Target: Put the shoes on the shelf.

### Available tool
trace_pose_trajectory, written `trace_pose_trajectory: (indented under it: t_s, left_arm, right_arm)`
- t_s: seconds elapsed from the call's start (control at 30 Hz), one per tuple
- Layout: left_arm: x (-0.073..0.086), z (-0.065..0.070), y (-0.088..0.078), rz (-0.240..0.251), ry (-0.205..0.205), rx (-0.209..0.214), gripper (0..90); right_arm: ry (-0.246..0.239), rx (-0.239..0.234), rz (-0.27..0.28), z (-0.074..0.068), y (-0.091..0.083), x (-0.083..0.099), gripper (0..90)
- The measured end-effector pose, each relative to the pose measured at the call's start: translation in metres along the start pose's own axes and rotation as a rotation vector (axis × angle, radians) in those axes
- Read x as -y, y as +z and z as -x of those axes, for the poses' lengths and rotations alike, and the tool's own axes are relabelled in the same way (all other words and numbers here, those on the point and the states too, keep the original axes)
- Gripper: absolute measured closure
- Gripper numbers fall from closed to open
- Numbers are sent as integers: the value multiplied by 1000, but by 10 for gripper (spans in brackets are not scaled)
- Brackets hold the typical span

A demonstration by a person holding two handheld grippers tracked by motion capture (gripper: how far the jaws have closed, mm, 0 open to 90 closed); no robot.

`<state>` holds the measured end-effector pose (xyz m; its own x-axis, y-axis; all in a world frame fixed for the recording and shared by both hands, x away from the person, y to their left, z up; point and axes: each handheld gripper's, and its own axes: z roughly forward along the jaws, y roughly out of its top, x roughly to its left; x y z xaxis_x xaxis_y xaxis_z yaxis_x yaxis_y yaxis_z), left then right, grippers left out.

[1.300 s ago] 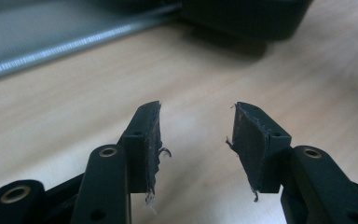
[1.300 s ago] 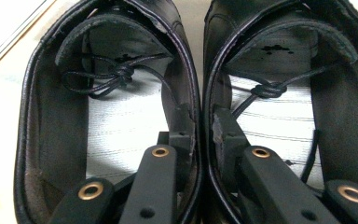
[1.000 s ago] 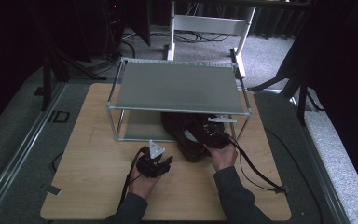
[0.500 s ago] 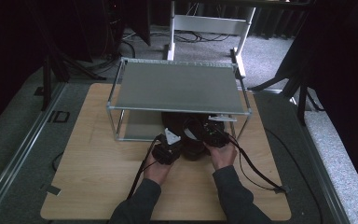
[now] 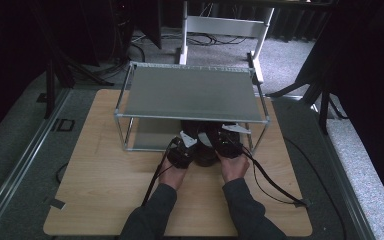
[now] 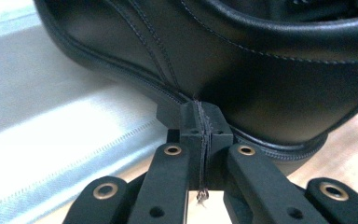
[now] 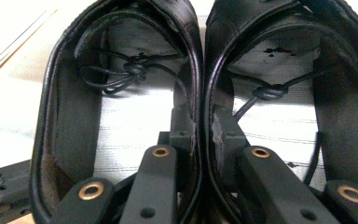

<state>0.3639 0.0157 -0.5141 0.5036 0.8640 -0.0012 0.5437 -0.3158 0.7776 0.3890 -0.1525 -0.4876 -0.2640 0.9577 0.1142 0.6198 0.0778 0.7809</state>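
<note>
A light wooden tabletop (image 5: 95,195) carries a metal-framed shelf (image 5: 190,92) near its far edge. Grey carpet (image 5: 10,150) surrounds it — dim, with dark drapes (image 5: 365,75) on both sides. Beyond the far edge stands a white frame (image 5: 225,25) amid floor cables (image 5: 140,50).

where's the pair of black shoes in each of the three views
High view: the black shoes sit low of centre, under the front edge of the metal shelf, between the two grippers.
Left gripper view: one shoe's side fills the top.
Right gripper view: both shoes seen from above, side by side, openings facing the camera.
Shared landmark: the wooden table.
</note>
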Motion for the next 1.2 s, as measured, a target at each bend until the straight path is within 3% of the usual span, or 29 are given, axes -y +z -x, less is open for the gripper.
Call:
trace_pose_trajectory:
  t_s: [0.23, 0.43, 0.6, 0.83, 1.2]
  left_arm:
    - [-1, -5, 8, 11, 5, -31, 897]
    - [0, -14, 9, 38, 5, -79, 899]
    - [-1, -22, 7, 58, 12, -86, 899]
    - [-2, -22, 19, 58, 22, -99, 900]
    - [0, -23, 22, 70, 23, -105, 899]
  right_arm:
    - [28, 30, 44, -5, 9, 4, 808]
    - [6, 44, 67, -16, 14, 1, 807]
    - [14, 48, 92, -25, 16, -3, 807]
    - [24, 71, 108, -24, 23, -2, 806]
    - [24, 88, 116, -24, 27, 0, 799]
